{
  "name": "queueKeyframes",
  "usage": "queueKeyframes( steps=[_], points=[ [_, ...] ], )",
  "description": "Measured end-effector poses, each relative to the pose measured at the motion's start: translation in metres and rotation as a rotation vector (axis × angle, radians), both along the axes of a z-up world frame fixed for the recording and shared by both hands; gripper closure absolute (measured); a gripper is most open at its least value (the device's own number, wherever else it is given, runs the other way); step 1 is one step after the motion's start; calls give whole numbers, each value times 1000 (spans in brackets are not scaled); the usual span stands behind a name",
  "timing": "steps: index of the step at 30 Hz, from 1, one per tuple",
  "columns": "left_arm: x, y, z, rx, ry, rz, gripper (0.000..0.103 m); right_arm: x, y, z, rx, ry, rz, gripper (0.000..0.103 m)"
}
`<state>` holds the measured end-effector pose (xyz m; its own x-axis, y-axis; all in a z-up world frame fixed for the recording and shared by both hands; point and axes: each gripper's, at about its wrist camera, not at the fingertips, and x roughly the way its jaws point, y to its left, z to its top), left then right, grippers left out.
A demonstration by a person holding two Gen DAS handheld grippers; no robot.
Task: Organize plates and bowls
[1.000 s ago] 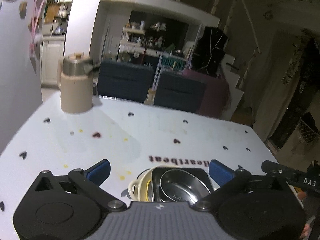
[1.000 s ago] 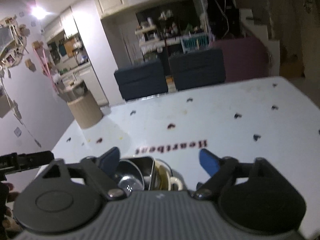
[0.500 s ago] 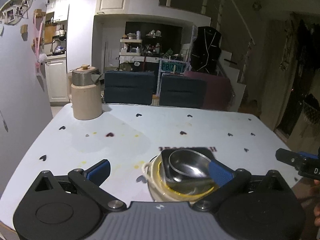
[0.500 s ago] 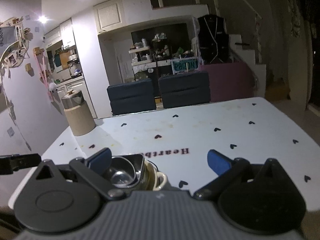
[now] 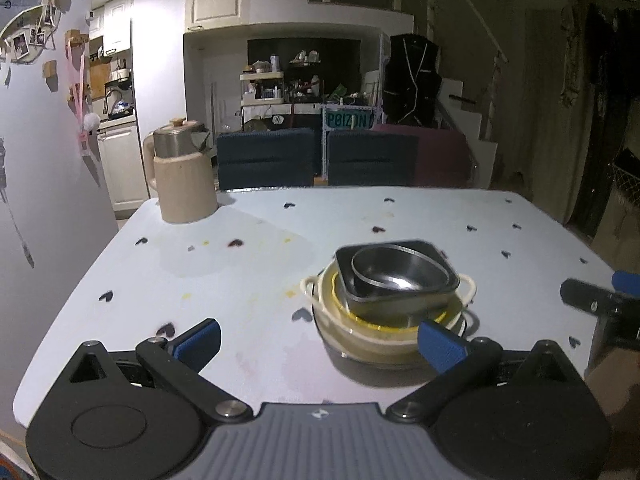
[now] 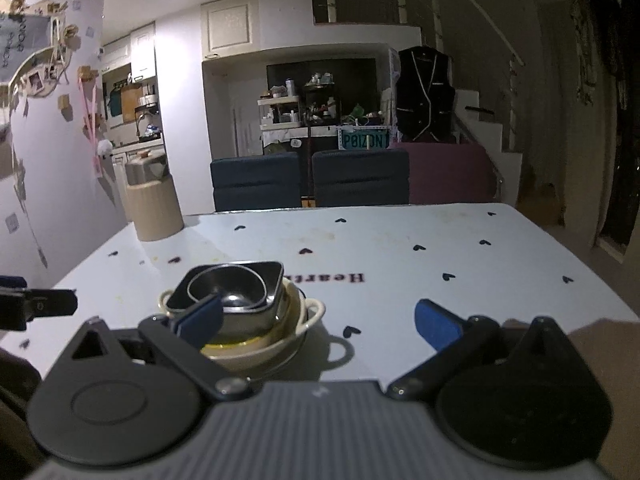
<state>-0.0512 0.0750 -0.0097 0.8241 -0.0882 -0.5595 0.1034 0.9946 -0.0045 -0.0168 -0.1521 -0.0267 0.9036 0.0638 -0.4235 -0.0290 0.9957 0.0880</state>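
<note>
**Standing clear of a finished-looking stack**

Hovering with its jaws spread wide and nothing between them, the left gripper sits low at the near edge of the desk, its right blue pad just in front of the stack of dishes. The right gripper is likewise agape and empty; its left pad overlaps the stack in the right wrist view, but whether it touches the rim cannot be told from here.

The task's things are gathered in one pile near the front middle of the desk. A small round steel bowl nests inside a square steel dish, which sits slightly askew in a yellow-rimmed bowl, and that rests in a cream two-handled dish. Something darker seems to lie under the cream dish, though it is too shadowed to name.

Judging by this, the nesting appears done or very nearly so: no loose plate or bowl shows anywhere else on the heart-patterned surface. What may remain is squaring the tilted steel dish so it seats level, or moving the whole pile elsewhere.

Farther out, a beige jug with a metal lid stands at the far left corner, well apart from the stack. Two dark chairs face the far edge.
</note>
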Motion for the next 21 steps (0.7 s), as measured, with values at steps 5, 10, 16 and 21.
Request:
queueKeyframes(
  steps=[5, 10, 16, 21],
  points=[
    [-8, 2, -6, -11, 3, 4, 0, -8, 0, -4, -17, -17, -8, 0],
    [-10, -1, -9, 3, -11, 9, 0, -13, -1, -8, -32, -17, 1, 0],
    [-9, -3, -10, -2, -14, 1, 0, -13, -2, -9, -48, -13, 3, 0],
    [-10, -3, -11, -4, -13, -2, 0, -15, 0, -12, -56, -13, 5, 0]
  ],
)
